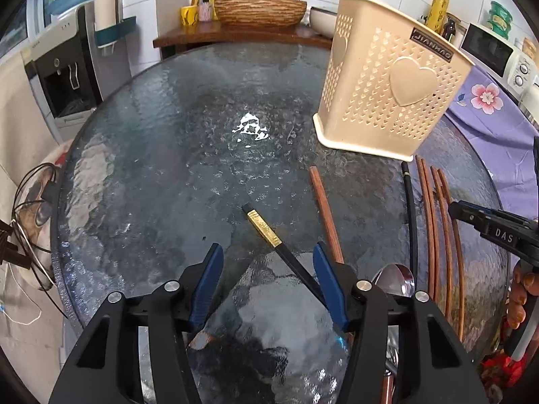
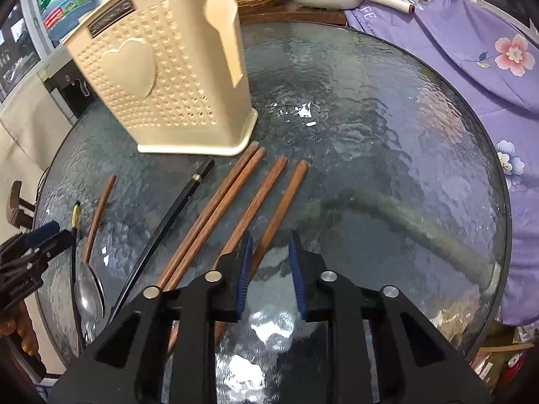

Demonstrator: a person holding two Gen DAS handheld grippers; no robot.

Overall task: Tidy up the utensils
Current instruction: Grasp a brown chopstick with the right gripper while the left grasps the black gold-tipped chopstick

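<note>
In the left wrist view, a black chopstick with a gold band lies slantwise on the round glass table. My left gripper is open around it; the stick runs close to the right pad and far from the left one. In the right wrist view, several brown wooden chopsticks lie fanned out in front of the beige perforated utensil holder. My right gripper is open, narrowly, over the rightmost wooden chopstick, which passes beside its left pad. A metal spoon and another black chopstick lie to the left.
The holder stands upright at the table's far side. A purple floral cloth drapes past the right rim. A water dispenser and cables sit off the left edge. A person's fingers show at the right.
</note>
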